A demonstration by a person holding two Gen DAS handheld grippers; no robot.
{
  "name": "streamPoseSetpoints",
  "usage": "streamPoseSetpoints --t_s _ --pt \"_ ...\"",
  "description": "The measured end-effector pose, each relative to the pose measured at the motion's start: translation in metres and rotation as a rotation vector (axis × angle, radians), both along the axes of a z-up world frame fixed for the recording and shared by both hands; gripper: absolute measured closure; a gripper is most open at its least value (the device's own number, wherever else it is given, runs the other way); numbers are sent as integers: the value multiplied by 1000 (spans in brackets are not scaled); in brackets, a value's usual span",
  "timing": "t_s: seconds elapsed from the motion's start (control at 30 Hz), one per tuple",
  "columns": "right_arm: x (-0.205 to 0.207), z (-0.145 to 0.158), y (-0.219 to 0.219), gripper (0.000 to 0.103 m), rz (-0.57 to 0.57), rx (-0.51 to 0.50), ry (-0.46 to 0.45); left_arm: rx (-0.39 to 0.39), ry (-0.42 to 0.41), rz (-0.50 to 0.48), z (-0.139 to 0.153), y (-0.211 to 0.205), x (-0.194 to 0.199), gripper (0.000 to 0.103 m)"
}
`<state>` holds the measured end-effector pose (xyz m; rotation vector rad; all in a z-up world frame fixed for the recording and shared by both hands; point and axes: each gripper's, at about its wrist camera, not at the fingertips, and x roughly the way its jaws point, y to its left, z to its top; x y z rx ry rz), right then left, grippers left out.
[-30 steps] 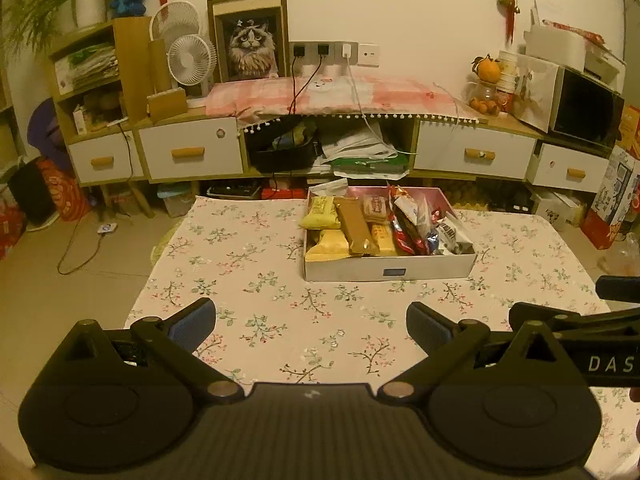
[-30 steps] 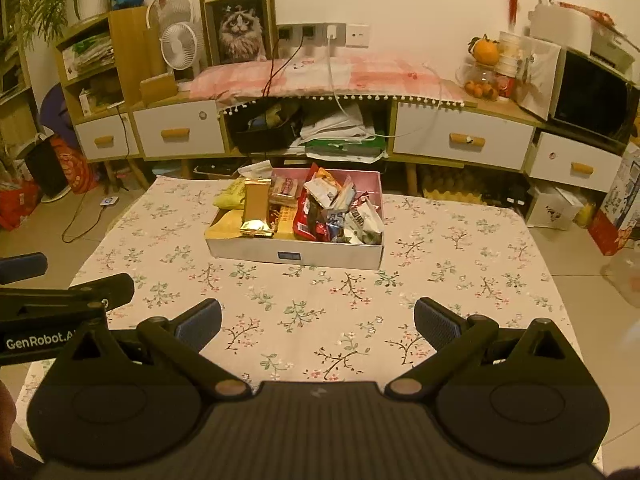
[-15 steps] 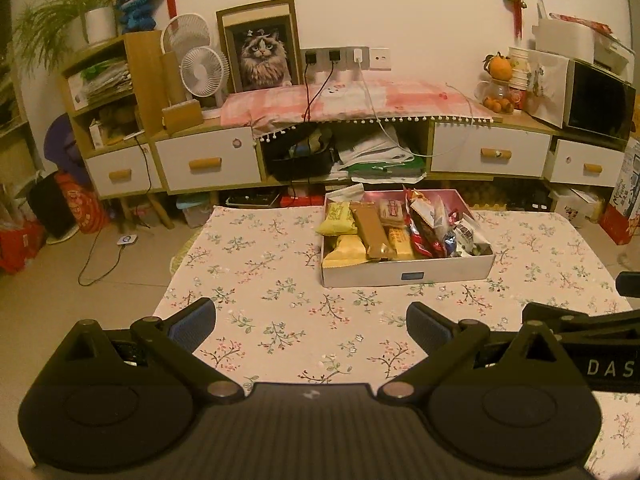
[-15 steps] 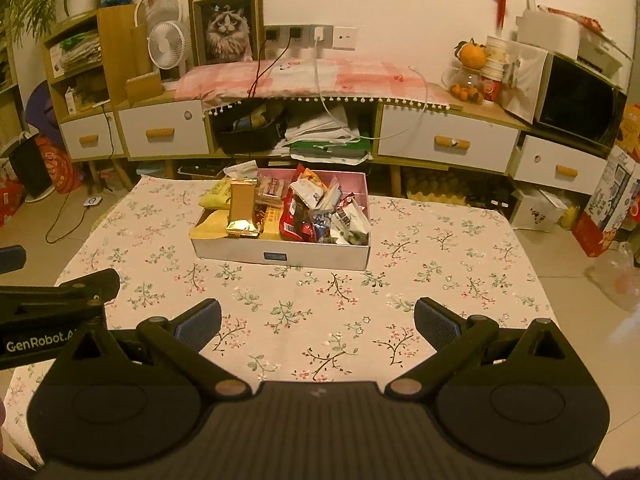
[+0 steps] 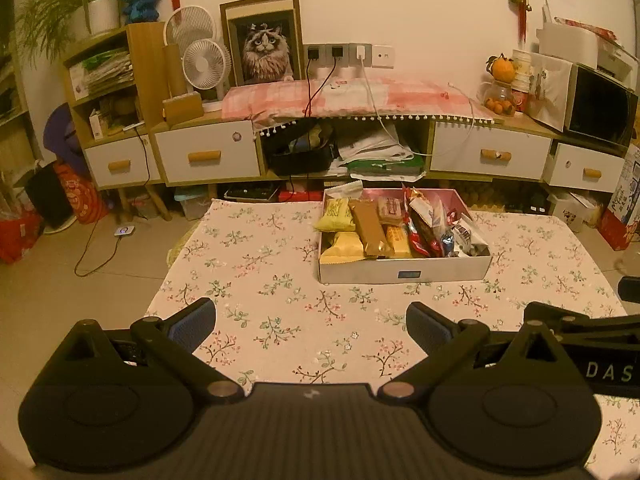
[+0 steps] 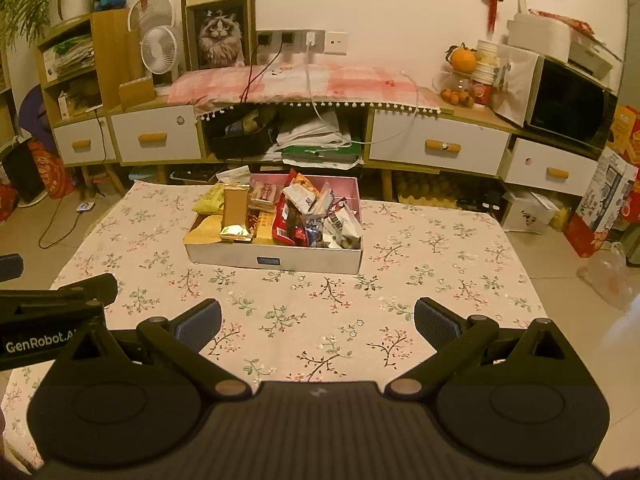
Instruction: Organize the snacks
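Observation:
A white box (image 5: 404, 271) with a pink inside sits on the floral tablecloth (image 5: 272, 280), toward its far side. It holds several snack packs: yellow packs (image 5: 338, 216) and a brown bar (image 5: 370, 228) on the left, red and white wrappers (image 5: 432, 228) on the right. The box also shows in the right wrist view (image 6: 276, 258). My left gripper (image 5: 310, 320) is open and empty above the near part of the table. My right gripper (image 6: 318, 320) is open and empty, to the right of the left one.
A long low cabinet (image 5: 208, 156) with white drawers runs behind the table, with fans, a cat picture (image 5: 266, 50) and a pink cloth on top. A microwave (image 6: 568, 104) stands at the right. Boxes and bags lie on the floor around the table.
Both grippers have pulled back and risen a little, so the box looks farther away. Both stay open and empty. The box and the snacks have not moved.

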<state>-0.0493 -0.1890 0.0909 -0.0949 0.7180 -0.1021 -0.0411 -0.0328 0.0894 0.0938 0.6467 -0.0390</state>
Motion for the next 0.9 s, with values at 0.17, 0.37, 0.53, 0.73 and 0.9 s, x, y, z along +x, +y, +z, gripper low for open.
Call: streamPoseSetpoints --t_s 0.17,0.37,0.53,0.73,0.9 --pt "0 -1 0 0 -3 3 3 -4 7 2 1 0 0 0" --pt "0 -1 1 0 -2 4 5 -4 15 3 1 1 -1 0" --pt "0 -1 1 0 -2 4 5 -4 18 3 1 1 -1 1" --pt "0 -2 2 0 -6 12 9 -6 20 5 0 1 -1 0" --pt "0 -2 3 0 -8 13 10 -4 22 6 0 1 -1 0"
